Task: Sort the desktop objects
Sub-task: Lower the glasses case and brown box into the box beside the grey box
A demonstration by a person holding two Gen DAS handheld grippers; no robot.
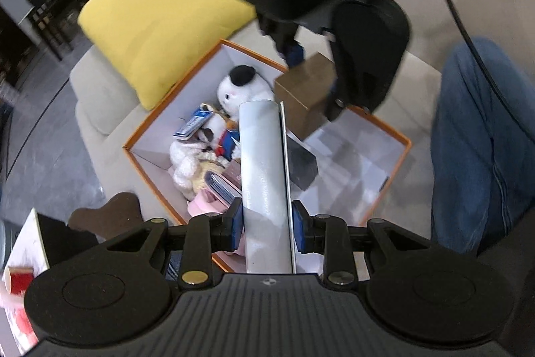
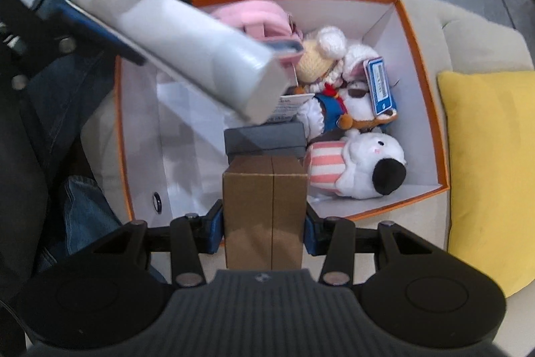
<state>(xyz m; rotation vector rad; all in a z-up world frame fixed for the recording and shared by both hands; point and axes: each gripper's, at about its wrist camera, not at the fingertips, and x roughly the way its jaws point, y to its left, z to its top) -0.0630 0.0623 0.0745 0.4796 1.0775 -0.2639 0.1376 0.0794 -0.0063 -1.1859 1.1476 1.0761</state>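
Both hands are loaded and both hover over the same target: the orange-rimmed, white-lined cardboard storage box point(image 2: 423, 62) sitting on a beige sofa seat point(image 1: 100, 109).

The left tool point(image 1: 267, 228) is clamped on a long pale-grey rounded carton point(image 1: 262, 169), its blue pads point(image 1: 236, 225) pressing the two sides near one end, so the carton juts out over the box. That grip low on the carton leaves its far end free to go in first, I'd say.

The right tool point(image 2: 264, 231) is clamped on a plain brown cardboard box point(image 2: 265, 209), held squarely by its side faces and pointing almost straight down, which suits a drop into the box.

Look where the room is: soft toys, a white plush dog with a black ear point(image 2: 371, 166) among them, crowd the box's right half in the right wrist view, with a dark grey flat box point(image 2: 264, 139) in the middle. The left half shows bare white floor, the likely landing spot. A yellow cushion point(image 2: 485, 163) lies just beside the box.
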